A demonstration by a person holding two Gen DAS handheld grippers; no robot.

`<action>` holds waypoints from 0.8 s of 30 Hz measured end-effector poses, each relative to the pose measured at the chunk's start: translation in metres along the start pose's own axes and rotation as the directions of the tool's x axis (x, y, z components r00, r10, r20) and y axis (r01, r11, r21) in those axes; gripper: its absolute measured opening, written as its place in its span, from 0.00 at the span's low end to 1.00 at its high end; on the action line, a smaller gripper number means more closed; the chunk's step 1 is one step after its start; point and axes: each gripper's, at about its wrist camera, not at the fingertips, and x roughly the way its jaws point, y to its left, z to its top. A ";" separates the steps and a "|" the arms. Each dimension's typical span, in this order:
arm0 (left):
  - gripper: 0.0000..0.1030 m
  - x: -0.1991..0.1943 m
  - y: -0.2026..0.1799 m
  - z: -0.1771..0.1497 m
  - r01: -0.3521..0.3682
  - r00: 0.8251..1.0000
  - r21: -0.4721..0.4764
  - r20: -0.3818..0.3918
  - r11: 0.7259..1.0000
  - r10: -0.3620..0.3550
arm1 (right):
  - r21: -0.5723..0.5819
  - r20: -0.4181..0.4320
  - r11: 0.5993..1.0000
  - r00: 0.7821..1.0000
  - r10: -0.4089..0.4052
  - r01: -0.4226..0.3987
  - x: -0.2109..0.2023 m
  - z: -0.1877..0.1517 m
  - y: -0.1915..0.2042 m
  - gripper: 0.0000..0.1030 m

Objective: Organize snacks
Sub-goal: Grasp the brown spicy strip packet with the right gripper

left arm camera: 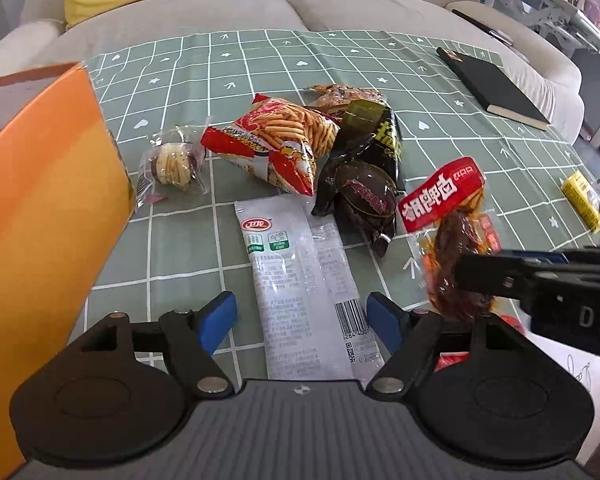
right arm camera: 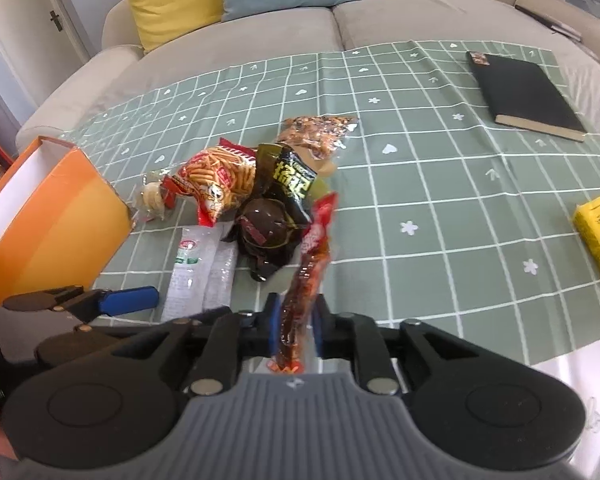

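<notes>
Two grippers: left gripper (left arm camera: 302, 322), fingers wide apart over one white packet (left arm camera: 300, 280); right gripper (right arm camera: 296, 320) clamped on one red spicy-strip packet (right arm camera: 306, 280), lifted. Beyond, on the checked cloth (right arm camera: 420, 200): four heaped snack packs (left arm camera: 320, 152), one orange box (left arm camera: 40, 200), one black notebook (right arm camera: 528, 94).

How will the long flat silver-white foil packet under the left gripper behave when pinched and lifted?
The silver-white foil packet is long, thin and flat, so probably light and liable to droop. Its glossy film may slip between the pads. The left gripper, open, straddles its width; nipping an edge looks easier.
</notes>
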 end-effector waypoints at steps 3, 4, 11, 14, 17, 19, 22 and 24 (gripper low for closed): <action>0.83 0.000 -0.003 -0.001 -0.004 1.000 0.024 0.004 1.000 0.004 | 0.028 0.002 0.999 1.000 0.029 -0.029 0.006 0.003 0.000 0.19; 0.81 0.000 -0.004 -0.001 -0.009 1.000 0.035 0.004 0.999 0.008 | 0.037 0.002 0.999 0.999 0.037 -0.037 0.008 0.004 0.000 0.19; 0.71 -0.001 -0.005 -0.003 -0.009 1.000 0.062 0.023 0.998 0.007 | 0.074 -0.004 0.994 0.997 0.080 -0.079 0.024 0.008 0.003 0.19; 0.70 -0.001 -0.004 -0.004 -0.005 1.000 0.065 0.026 0.998 0.003 | 0.097 -0.014 0.991 0.996 0.093 -0.092 0.034 0.009 0.002 0.20; 0.70 -0.001 -0.004 -0.004 -0.005 1.000 0.070 0.028 0.998 0.003 | 0.107 -0.020 0.991 0.996 0.087 -0.085 0.043 0.011 0.001 0.18; 0.71 -0.001 -0.004 -0.004 -0.010 0.999 0.073 0.031 0.997 0.008 | 0.122 -0.024 0.989 0.996 0.083 -0.080 0.045 0.011 -0.002 0.17; 0.76 0.001 -0.005 -0.004 -0.027 0.999 0.075 0.042 0.997 0.024 | 0.128 -0.033 0.989 0.996 0.080 -0.075 0.045 0.012 -0.003 0.17; 0.75 0.001 -0.005 -0.003 -0.025 0.999 0.073 0.043 0.997 0.022 | 0.110 -0.038 0.992 0.997 0.065 -0.061 0.045 0.011 -0.001 0.17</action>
